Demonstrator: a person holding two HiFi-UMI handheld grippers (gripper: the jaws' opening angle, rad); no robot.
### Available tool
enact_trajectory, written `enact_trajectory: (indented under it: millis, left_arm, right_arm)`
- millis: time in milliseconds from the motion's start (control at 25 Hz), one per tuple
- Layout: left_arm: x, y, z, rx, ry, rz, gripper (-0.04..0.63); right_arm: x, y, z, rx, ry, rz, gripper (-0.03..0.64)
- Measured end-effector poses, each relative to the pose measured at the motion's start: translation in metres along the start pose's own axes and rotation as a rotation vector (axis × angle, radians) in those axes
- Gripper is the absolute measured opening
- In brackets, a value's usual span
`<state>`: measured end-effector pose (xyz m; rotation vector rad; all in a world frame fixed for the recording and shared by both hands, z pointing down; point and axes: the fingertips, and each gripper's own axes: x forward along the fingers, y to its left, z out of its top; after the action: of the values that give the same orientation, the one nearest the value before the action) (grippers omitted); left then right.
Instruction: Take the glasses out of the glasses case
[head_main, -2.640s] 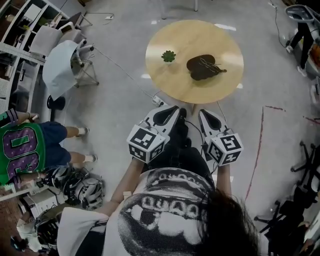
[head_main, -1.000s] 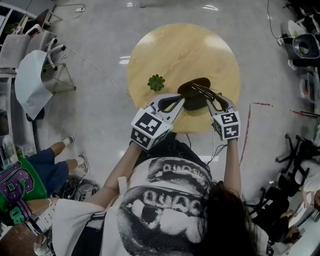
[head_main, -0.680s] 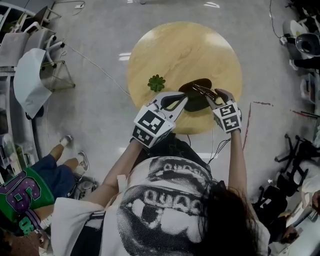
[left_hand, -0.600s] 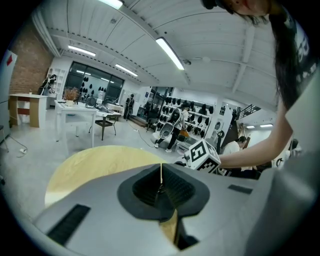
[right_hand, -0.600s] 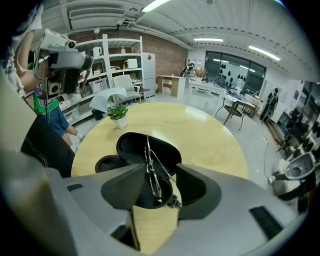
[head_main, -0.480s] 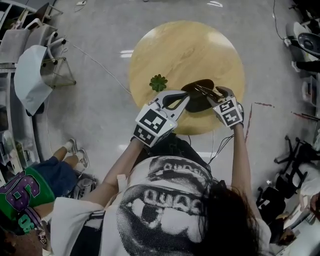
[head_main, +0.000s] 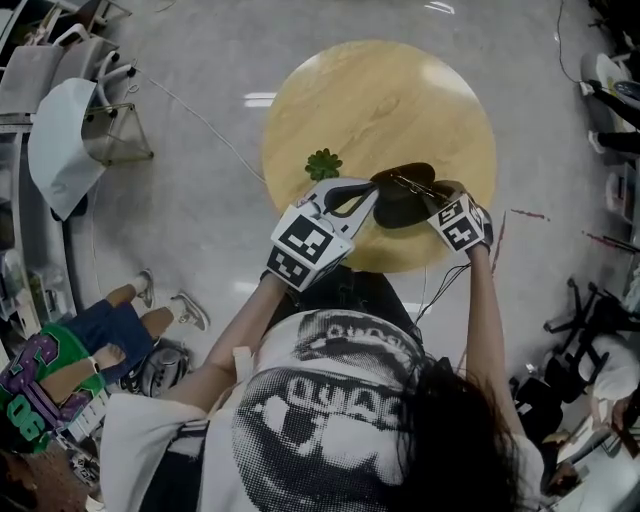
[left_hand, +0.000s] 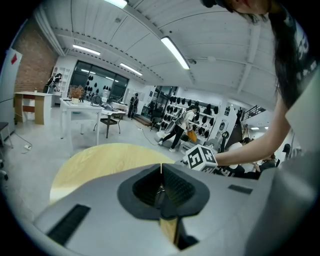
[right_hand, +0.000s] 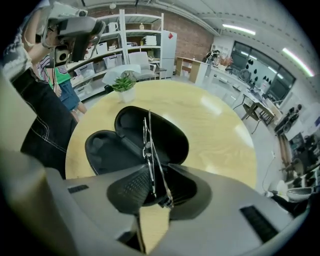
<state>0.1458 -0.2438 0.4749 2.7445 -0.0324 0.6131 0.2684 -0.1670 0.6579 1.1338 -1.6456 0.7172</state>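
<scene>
Open on the round table (right_hand: 215, 135), toward its near edge: the black glasses case (right_hand: 107, 147), both shells facing up, with a small potted plant (right_hand: 123, 84) well apart behind it. Standing on edge over the case's farther shell, folded: the glasses (right_hand: 148, 145), thin wire, one end reaching back between the pads of the right tongs (right_hand: 156, 187). Those tongs just now closing, narrow at this point, and by the look of it pinching that end of the frame from both sides. Left tongs (left_hand: 161, 175) pressed together on nothing, hovering at the left shell of the case in the head view; touching it or just beside, impossible to tell. Glasses probably very light, so hardly any force needed for the lift. Springy and easily bent though, with lenses quick to scratch or smudge. Best taken on metal rather than glass, at the end held now or near the bridge and hinges, with only a gentle squeeze. Smooth wire against textured pads: some risk of swivelling or slipping under a fast pull, so better raised slowly and straight up, clear of the shell's rim. Worth steadying the light case with the left tongs, against being dragged along with the frame.
</scene>
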Motion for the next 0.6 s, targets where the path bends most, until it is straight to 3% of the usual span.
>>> enact_trajectory:
  millis: [200,480,600]
  left_arm:
    - [-0.005,0.004,-0.004,-0.006,-0.006,0.009,0.015]
    - [-0.01,0.002,-0.002,-0.011,-0.029,0.034,0.015]
    - [-0.016,0.0,-0.005,-0.015,-0.034,0.046,0.015]
  right_arm:
    - [-0.003,0.008,-0.001,0.017,-0.017,-0.013,0.02]
    - [-0.021,0.019,0.002,0.016,-0.053,-0.007,0.017]
    - [-0.032,0.026,0.007,0.063,-0.094,-0.008,0.017]
